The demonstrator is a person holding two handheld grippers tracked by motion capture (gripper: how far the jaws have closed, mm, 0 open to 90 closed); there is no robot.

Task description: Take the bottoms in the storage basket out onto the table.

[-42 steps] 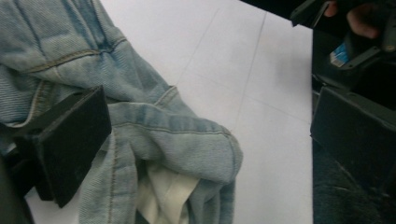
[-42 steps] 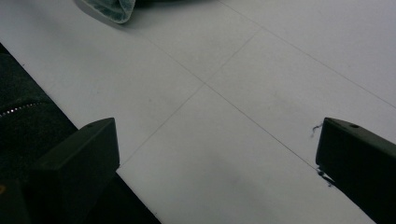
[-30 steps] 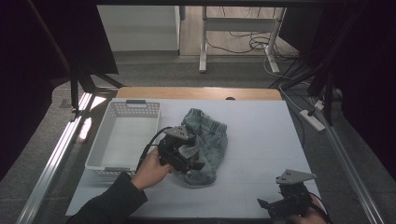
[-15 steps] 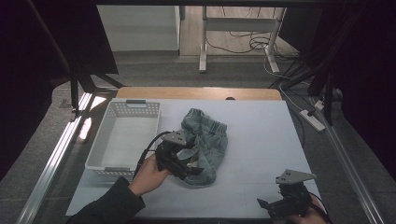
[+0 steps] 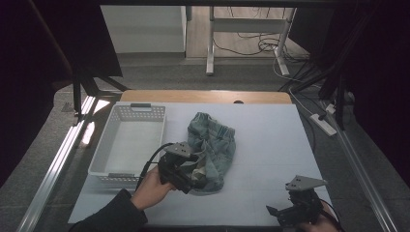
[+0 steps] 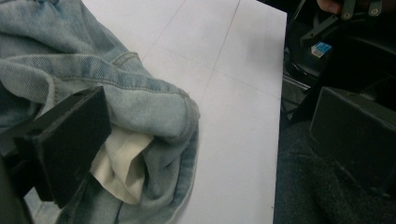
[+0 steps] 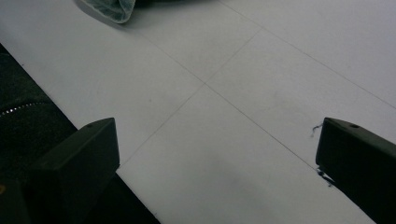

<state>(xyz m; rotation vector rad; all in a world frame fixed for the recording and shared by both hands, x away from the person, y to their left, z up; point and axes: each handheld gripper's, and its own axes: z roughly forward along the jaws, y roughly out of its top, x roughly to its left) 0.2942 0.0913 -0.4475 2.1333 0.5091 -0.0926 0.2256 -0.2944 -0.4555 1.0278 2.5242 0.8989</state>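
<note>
Table: white sheet, grid lines faint, taking up the middle of the high view. Basket at left centre, white, nothing in it that I can see.

Jeans: a crumpled denim heap at frame centre, just right of the basket and not touching its wall as far as I can tell. The heap has kept its place on the table over the last second.

Left tool: over the same second I have slid it down and slightly left along the heap's lower left edge; hand and sleeve now enter nearer the bottom of the frame. In the left gripper view the jaws stand wide apart. One jaw lies against the denim beside a pale pocket lining; the other sits well off to the right over the table edge. Nothing is gripped yet.

Right tool: lower right corner, unmoved, jaws spread, bare table between them in the right gripper view.

Judgement: I am still hunting for a hold on the hem; the move toward the basket has not begun.
</note>
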